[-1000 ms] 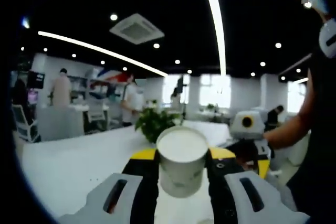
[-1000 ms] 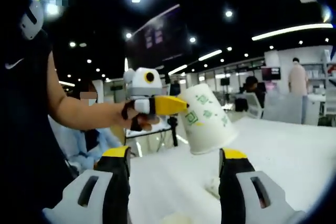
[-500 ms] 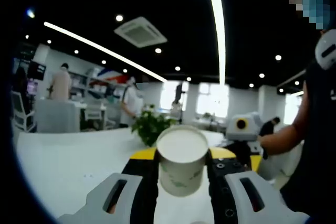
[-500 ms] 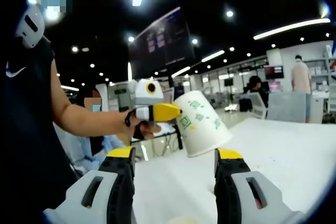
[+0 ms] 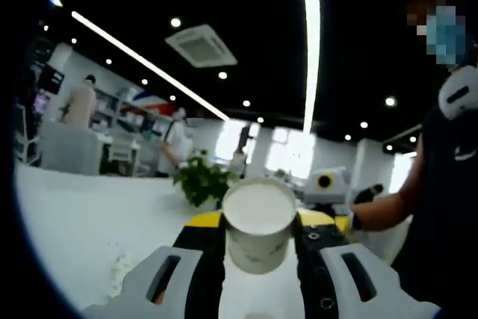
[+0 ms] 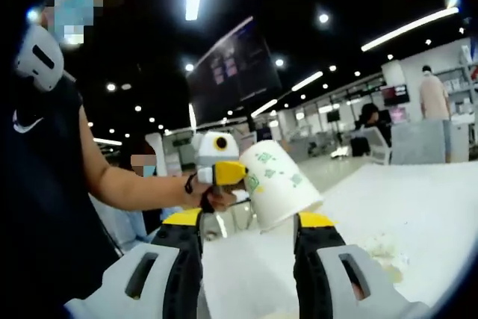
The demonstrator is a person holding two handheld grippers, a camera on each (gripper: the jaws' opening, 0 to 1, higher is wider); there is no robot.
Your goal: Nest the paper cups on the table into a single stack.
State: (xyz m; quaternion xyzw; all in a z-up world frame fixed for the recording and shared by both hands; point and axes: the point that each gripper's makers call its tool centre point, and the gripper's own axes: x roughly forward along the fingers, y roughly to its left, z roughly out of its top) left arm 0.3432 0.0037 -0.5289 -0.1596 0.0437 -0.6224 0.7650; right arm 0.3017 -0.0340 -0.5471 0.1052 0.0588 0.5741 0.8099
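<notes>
- Left gripper (image 5: 259, 238): its two jaws are closed on a white paper cup (image 5: 259, 223), one jaw on each side of the cup wall. In the left gripper view the cup's white mouth faces the camera.
- In the right gripper view the same left gripper (image 6: 224, 173) enters from the left, held in the person's hand (image 6: 216, 198). The paper cup (image 6: 278, 183) is carried clear above the table (image 6: 418, 207), tilted, its green print visible on the side wall.
- Right gripper (image 6: 246, 248): jaws stand wide apart with nothing between them. The held cup sits just beyond and above the gap between the yellow jaw tips; contact with them cannot be determined.
- In the left gripper view the right gripper (image 5: 323, 184) appears at the right, past the cup, at the end of the person's forearm (image 5: 381, 211).
- The table (image 5: 82, 214) is white. A faint pale smear (image 6: 385, 250) lies on it toward the near right edge in the right gripper view.
- A green potted plant (image 5: 202, 182) stands on the table beyond the cup, toward its far edge.
- Background: office space with ceiling strip lights and people standing at distant desks.
</notes>
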